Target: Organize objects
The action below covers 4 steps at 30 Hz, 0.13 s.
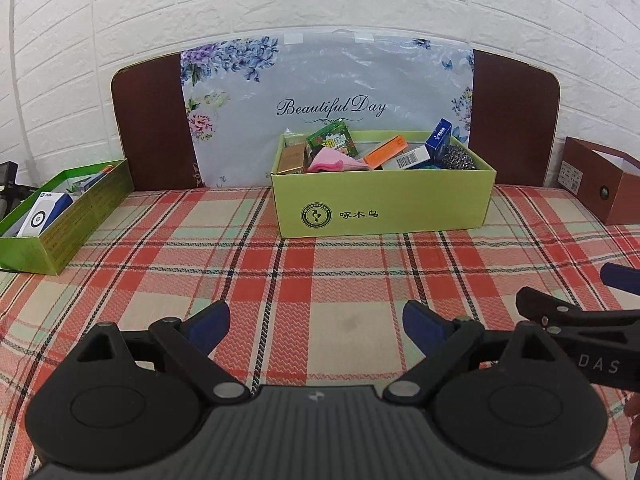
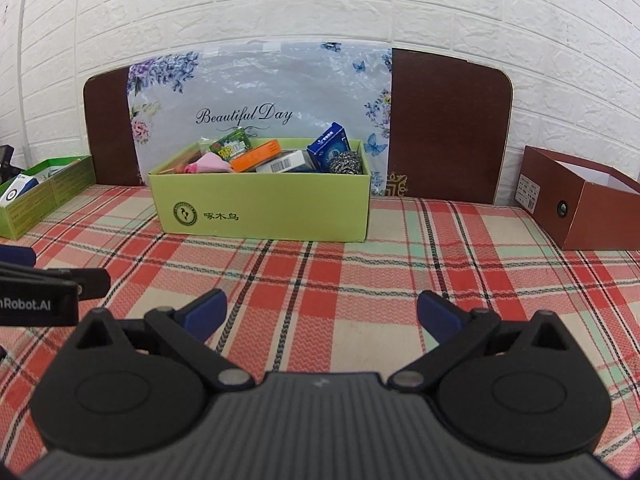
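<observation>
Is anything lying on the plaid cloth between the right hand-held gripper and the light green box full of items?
Nothing visible. The right hand-held gripper is open over bare plaid cloth, and the stretch up to the light green box holds no objects. The left hand-held gripper is off to the side.

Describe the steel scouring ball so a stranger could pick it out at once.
Find the light green box standing against the floral "Beautiful Day" sheet. Look in its right rear corner, beside the upright blue carton. The scouring ball is the only shiny, wiry metal tangle among printed packages.
</observation>
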Tool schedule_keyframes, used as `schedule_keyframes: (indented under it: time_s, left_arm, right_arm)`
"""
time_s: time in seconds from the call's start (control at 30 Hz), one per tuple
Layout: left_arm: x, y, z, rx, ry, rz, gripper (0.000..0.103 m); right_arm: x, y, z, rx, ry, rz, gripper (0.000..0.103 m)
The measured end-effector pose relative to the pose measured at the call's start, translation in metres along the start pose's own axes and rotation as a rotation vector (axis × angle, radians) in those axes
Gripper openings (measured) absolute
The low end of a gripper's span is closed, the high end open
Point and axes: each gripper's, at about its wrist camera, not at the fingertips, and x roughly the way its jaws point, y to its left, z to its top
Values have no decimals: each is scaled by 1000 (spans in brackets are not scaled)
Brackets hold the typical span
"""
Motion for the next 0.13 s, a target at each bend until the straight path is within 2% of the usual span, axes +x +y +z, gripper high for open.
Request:
schedule_keyframes:
  time_s: [0.13]
  left_arm:
    - [-2, 1, 0, -5, 2, -7, 96]
  right_arm:
    - [-1, 3, -1, 0, 3, 5, 103]
